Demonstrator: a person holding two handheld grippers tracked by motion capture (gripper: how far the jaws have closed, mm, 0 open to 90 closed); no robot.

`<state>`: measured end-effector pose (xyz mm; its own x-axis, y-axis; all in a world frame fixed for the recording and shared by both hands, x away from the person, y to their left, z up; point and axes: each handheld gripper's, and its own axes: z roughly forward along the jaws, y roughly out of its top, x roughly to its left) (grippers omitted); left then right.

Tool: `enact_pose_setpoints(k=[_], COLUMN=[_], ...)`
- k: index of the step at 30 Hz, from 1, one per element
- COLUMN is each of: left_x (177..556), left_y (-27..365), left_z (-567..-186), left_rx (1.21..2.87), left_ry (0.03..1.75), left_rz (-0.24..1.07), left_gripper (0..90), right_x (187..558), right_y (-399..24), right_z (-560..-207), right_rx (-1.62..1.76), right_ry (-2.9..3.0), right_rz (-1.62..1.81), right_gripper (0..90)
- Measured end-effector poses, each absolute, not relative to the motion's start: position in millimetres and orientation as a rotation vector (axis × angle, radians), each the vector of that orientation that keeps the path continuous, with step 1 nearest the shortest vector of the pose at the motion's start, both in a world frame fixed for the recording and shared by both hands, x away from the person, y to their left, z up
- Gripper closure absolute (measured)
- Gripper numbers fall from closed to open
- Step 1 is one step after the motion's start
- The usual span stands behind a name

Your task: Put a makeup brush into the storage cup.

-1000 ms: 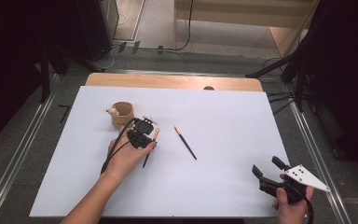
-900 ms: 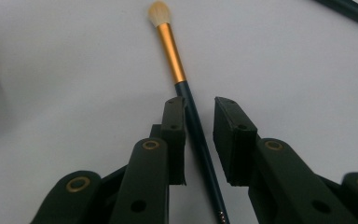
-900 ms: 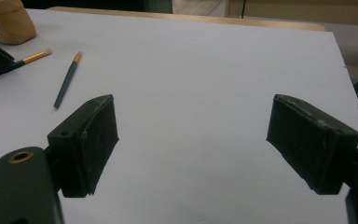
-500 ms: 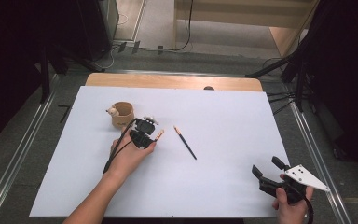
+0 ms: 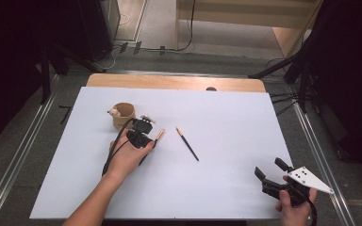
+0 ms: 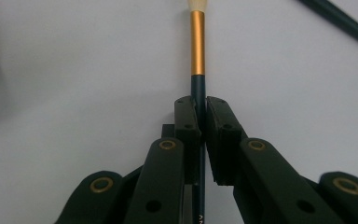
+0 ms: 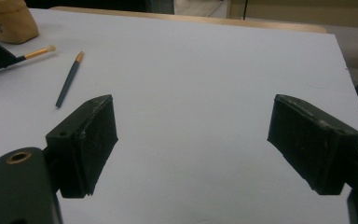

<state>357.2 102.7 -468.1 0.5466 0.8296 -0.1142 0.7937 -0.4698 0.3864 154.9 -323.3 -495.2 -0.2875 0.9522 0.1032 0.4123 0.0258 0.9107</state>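
The brush (image 6: 197, 51), dark-handled with a gold ferrule and pale tip, lies flat on the white worktop (image 5: 226, 117) left of centre in the high view, its tip pointing toward the upper right. The left tool (image 5: 147, 139) has its jaws pressed together on the handle just behind the ferrule; the left gripper view shows the pads pinching the shaft from both sides. The grip sits near the ferrule, probably so the brush balances and can be tipped upright once lifted.

Just up and left of that tool stands a small tan cup (image 5: 123, 114) with a little figure on its rim, the likely place for the brush to go; it is near, and nothing lies between. A second brush (image 5: 187, 143) lies apart to the right, at a slant, clear of the held one.

The right tool (image 5: 271, 175) hovers at the lower right of the frame with its jaws spread wide and nothing between them, well away from the work.
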Motion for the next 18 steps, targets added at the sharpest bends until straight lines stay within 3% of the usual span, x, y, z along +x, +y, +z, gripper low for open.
enact_pose_setpoints(k=[18], left_x=[355.1], left_y=[132.6], left_z=[-439.6], left_rx=[2.221], left_ry=[1.311], left_rz=[0.169], left_gripper=[84.3], right_x=[155.0], right_y=[-322.9], right_z=[-495.7], right_rx=[1.391], right_ry=[1.744], right_rz=[1.238], right_gripper=[16.1])
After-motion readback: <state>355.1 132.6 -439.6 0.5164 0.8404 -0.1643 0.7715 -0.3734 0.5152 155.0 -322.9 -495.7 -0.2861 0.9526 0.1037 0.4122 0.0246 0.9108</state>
